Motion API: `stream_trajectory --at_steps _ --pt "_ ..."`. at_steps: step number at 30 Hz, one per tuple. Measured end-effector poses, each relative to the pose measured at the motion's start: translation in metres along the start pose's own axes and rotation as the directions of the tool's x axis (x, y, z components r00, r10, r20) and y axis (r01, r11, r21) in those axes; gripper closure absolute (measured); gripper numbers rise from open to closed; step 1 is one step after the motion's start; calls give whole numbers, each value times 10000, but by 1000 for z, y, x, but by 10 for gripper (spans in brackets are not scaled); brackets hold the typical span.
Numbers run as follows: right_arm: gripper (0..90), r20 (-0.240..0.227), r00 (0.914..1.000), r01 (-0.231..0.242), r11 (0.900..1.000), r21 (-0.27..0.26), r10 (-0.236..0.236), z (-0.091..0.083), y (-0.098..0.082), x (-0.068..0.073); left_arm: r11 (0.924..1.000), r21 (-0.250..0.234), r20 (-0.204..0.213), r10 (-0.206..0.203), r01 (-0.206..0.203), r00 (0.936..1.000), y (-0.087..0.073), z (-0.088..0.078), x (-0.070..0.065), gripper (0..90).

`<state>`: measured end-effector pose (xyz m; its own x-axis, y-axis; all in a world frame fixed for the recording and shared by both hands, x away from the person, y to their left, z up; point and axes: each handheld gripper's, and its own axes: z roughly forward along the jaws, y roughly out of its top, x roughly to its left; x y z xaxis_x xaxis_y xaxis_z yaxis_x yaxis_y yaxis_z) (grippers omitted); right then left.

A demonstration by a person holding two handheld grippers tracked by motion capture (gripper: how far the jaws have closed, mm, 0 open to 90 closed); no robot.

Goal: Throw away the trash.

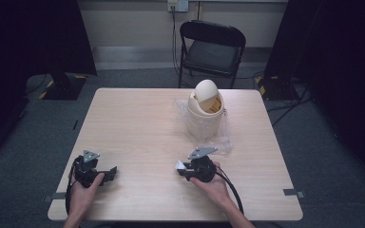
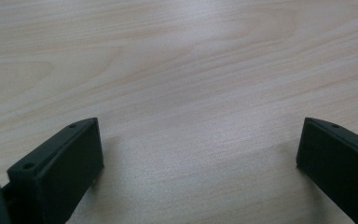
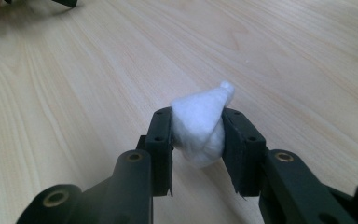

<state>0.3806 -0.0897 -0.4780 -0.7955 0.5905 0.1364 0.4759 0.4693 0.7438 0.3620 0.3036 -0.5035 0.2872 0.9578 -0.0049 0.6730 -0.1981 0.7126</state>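
The right gripper [image 3: 196, 135], held low over the pale wooden table [image 1: 138, 123] near its front edge, has its two black jaws pressed against a small white wad of soft tissue [image 3: 200, 128], whose twisted tip projects above the pads. The left gripper [image 2: 200, 154] rests at the table's front left, jaws set wide apart with bare wood between them. Beyond the right gripper stands a cream plastic bin with a domed swing lid [image 1: 205, 111], upright on a clear plastic sheet [image 1: 223, 140].
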Motion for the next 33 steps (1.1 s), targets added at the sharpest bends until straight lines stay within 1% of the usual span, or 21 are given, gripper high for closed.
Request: stream_trajectory --at_steps 6,12,17,18,21,23,24,26,28,29,31,33 --pt "662 24 9997 -223 9997 -58 223 -2 1 -3 10000 2 5 -1 1 10000 0 0 0 0" --pt "664 75 9995 -303 9995 -68 303 -4 2 -5 10000 -2 -1 1 -1 10000 0 0 0 0" --pt "667 170 9988 -452 9983 -362 458 -15 4 -8 10000 -1 3 -1 1 10000 0 0 0 0" --pt "667 170 9988 -452 9983 -362 458 -15 4 -8 10000 -1 3 -1 1 10000 0 0 0 0" --pt "669 262 9979 -569 9967 -576 585 -25 6 -14 10000 2 20 -14 14 10000 0 0 0 0" --pt "669 286 9978 -586 9965 -591 603 -27 6 -15 10000 1 21 -13 13 10000 0 0 0 0" --pt "670 407 9970 -624 9955 -707 654 -31 7 -19 10000 3 19 -10 10 10000 0 0 0 0" --pt "670 527 9961 -661 9945 -808 705 -36 8 -20 10000 0 7 -3 3 10000 0 0 0 0" --pt "671 616 9958 -618 9940 -902 675 -41 9 -22 10000 0 16 -10 10 10000 0 0 0 0" --pt "672 653 9951 -671 9929 -979 737 -44 10 -24 10000 -1 14 -9 9 10000 0 0 0 0" --pt "672 669 9951 -652 9925 -1037 723 -46 11 -25 10000 0 6 -3 3 10000 0 0 0 0" --pt "672 769 9941 -665 9902 -1227 763 -53 17 -30 10000 4 20 -12 12 10000 0 0 0 0"
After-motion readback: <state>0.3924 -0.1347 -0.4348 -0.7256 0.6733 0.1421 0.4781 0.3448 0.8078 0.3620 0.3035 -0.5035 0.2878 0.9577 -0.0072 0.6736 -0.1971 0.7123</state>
